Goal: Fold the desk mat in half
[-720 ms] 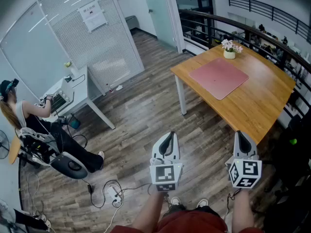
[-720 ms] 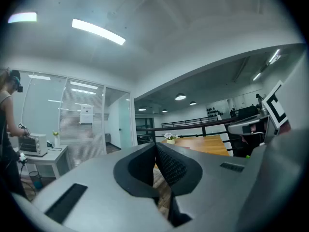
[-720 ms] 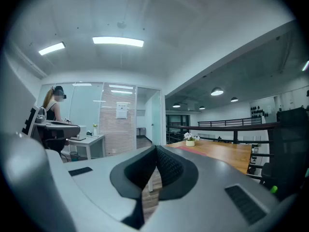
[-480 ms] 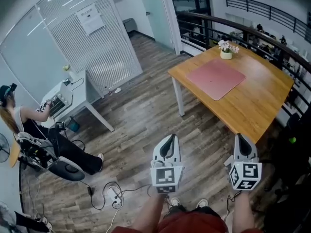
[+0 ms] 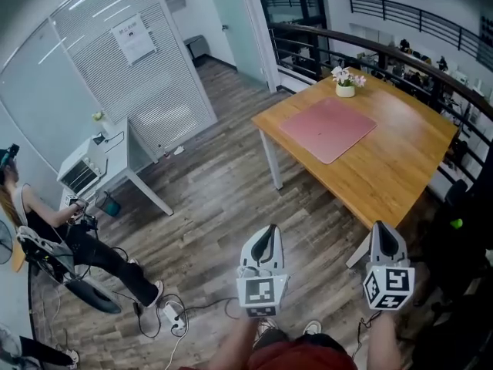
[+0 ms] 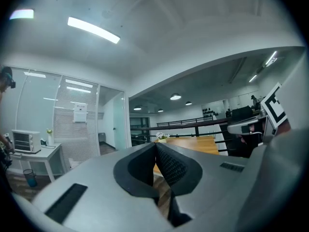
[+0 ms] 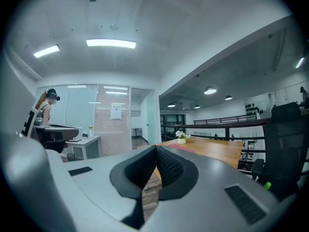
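The pink desk mat [image 5: 328,129] lies flat and unfolded on the wooden tabletop [image 5: 400,168], toward its far end. A small pot of flowers [image 5: 346,83] stands near the mat's far corner. Both grippers hang over the wood floor [image 5: 208,199], well apart from the tabletop and pointing roughly toward it. The left gripper [image 5: 266,236] is clenched, its 2 jaws pressed together with nothing between them. The right gripper [image 5: 383,236] is clenched and empty in the same way. At the left, a person [image 5: 54,230] sits in a chair beside a white desk [image 5: 123,156] that carries a small white appliance [image 5: 78,177]. A dark railing [image 5: 385,48] runs behind the tabletop.
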